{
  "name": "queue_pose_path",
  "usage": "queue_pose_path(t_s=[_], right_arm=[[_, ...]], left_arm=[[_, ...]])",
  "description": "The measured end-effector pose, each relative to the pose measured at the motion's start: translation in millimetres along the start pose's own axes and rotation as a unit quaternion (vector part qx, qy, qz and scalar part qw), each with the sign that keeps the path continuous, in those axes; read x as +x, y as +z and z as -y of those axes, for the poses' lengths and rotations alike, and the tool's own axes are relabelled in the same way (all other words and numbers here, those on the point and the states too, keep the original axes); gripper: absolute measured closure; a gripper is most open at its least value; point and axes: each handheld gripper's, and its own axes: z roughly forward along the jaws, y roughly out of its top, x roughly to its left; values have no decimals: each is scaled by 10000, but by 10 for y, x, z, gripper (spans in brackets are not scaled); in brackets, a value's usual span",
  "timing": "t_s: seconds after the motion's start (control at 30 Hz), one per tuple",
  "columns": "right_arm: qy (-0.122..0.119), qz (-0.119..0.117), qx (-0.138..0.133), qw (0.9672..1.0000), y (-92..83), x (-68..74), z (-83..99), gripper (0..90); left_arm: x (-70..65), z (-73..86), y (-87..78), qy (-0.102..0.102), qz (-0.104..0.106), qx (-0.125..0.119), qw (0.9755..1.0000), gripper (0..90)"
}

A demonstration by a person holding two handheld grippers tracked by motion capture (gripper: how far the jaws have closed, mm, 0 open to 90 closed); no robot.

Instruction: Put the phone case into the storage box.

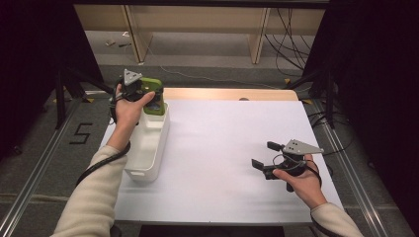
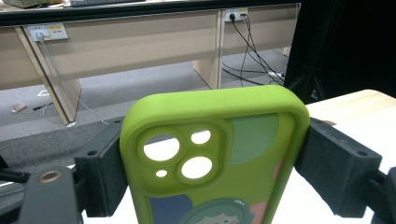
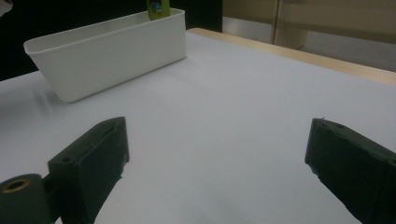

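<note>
A lime-green phone case (image 2: 219, 154) with camera cut-outs and a cartoon print stands upright between both black pads of my left gripper (image 2: 215, 172), which is shut on it. From above, that case (image 1: 152, 95) hangs over the far end of a long white bin (image 1: 148, 148) at the table's left, with my left gripper (image 1: 143, 96) around it. The case's lower end (image 3: 158, 8) shows just behind the bin's far wall (image 3: 107, 46). My right gripper (image 3: 217, 163) is open over bare white table, nothing between its jaws; it sits at the front right (image 1: 263, 155).
The white tabletop (image 1: 222, 148) has a wooden strip (image 1: 232, 94) along its far edge. Beyond it are wooden desk legs and loose cables (image 1: 291, 44) on the floor. A metal floor rail (image 1: 346, 163) runs along the right side.
</note>
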Motion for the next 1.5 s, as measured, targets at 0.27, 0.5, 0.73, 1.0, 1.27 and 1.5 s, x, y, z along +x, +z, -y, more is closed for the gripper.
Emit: queue_pose_path(t_s=[0.27,0.5,0.73,1.0,1.27,1.5], right_arm=[[4,1,1,10000,0,-1,1,73],[4,1,2,10000,-1,0,0,73],[4,1,3,10000,0,-1,1,74],[5,-1,-2,10000,-1,0,0,74],[6,-7,1,10000,-1,-1,1,74],[6,-6,2,10000,0,-1,1,74]], left_arm=[[-11,13,27,6,9,26,10000,166],[0,39,46,19,-15,62,10000,166],[13,60,61,12,-48,99,9999,165],[18,75,75,9,-51,112,9999,165],[31,100,95,9,-73,160,9998,164],[30,123,115,24,-78,198,9998,164]])
